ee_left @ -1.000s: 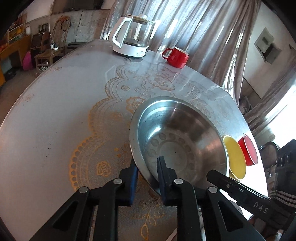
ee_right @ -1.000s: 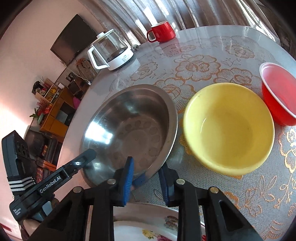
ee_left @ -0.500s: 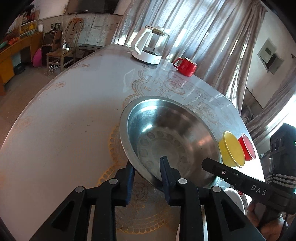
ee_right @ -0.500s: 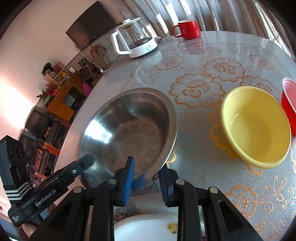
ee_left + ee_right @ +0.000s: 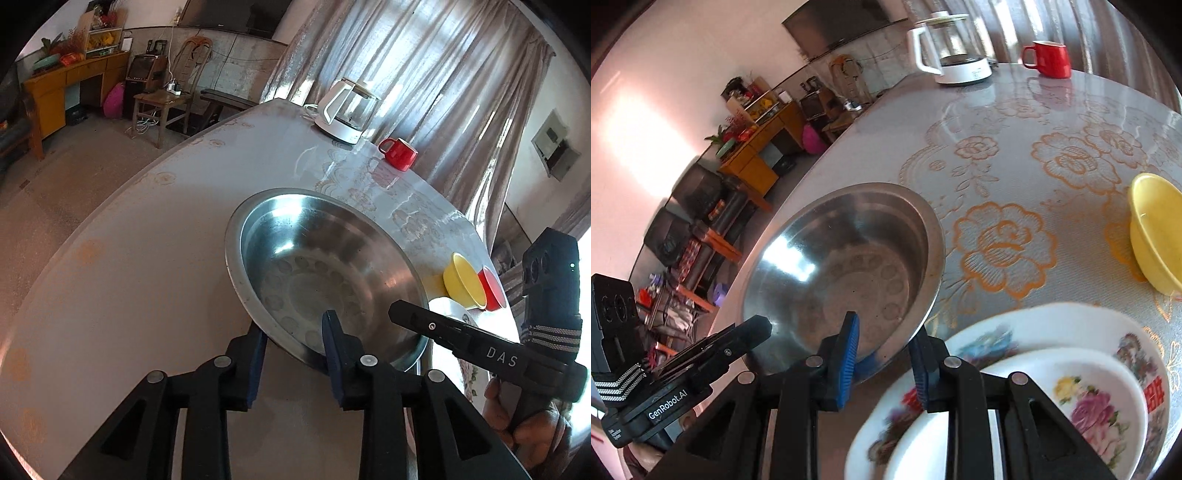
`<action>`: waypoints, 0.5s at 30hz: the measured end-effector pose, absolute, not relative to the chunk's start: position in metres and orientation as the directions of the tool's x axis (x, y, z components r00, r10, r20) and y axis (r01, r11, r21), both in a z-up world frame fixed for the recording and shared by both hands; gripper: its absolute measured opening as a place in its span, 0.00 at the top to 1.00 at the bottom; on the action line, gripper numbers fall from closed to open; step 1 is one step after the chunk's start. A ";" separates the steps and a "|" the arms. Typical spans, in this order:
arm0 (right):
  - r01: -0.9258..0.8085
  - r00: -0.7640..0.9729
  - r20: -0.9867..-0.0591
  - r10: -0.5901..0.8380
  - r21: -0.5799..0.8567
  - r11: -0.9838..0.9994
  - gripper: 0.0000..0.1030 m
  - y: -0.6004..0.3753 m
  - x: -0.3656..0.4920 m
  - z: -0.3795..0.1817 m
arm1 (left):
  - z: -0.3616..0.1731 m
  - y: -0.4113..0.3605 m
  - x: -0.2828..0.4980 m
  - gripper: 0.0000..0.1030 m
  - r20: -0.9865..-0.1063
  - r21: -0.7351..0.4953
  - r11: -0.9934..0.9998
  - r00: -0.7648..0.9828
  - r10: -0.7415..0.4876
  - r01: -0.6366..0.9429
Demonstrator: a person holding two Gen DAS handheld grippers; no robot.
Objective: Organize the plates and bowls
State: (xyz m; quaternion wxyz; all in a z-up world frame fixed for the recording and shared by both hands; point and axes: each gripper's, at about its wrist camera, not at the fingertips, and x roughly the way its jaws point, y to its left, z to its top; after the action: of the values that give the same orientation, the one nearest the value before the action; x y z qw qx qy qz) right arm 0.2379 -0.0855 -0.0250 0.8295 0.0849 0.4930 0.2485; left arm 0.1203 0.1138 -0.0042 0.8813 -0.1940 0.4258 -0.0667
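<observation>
Round table [image 5: 1015, 122] with floral lace cover fills both views; curtains behind. Steel basin [image 5: 317, 273] at frame centre, near rim straddled by both tools. Left gripper [image 5: 293, 332]: jaws just been widening, rim between them, contact unclear. Right gripper [image 5: 886, 338]: jaws astride rim, clamp cannot tell. Floral plates [image 5: 1071, 369] stacked lower right, yellow bowl [image 5: 1156, 229] right edge, red bowl [image 5: 493, 290] beside it. Kettle [image 5: 949, 48], red mug [image 5: 1049, 59] at top.
</observation>
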 end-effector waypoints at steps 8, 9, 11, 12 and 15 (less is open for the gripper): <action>-0.432 0.341 -0.783 0.520 0.361 0.827 0.73 -0.055 0.198 -0.029 | -0.009 0.132 0.072 0.69 -0.730 -0.386 0.919 0.635 -0.255 -0.075; -0.438 0.334 -0.782 0.526 0.366 0.821 0.73 -0.051 0.192 -0.030 | -0.009 0.134 0.066 0.69 -0.728 -0.386 0.920 0.636 -0.256 -0.072; -0.447 0.320 -0.778 0.540 0.379 0.810 0.73 -0.049 0.183 -0.031 | -0.010 0.137 0.058 0.69 -0.725 -0.387 0.920 0.638 -0.259 -0.066; -0.452 0.316 -0.778 0.544 0.381 0.807 0.73 -0.047 0.179 -0.032 | -0.010 0.138 0.054 0.69 -0.724 -0.383 0.921 0.640 -0.257 -0.063; -0.458 0.307 -0.770 0.559 0.395 0.796 0.73 -0.046 0.167 -0.034 | -0.010 0.139 0.044 0.69 -0.723 -0.372 0.927 0.644 -0.250 -0.057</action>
State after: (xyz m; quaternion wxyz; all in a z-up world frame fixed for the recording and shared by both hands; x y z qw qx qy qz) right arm 0.1673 -0.0459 -0.0339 0.8068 0.0507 0.4970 0.3153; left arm 0.0444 0.1388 -0.0100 0.8878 -0.1836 0.4184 -0.0545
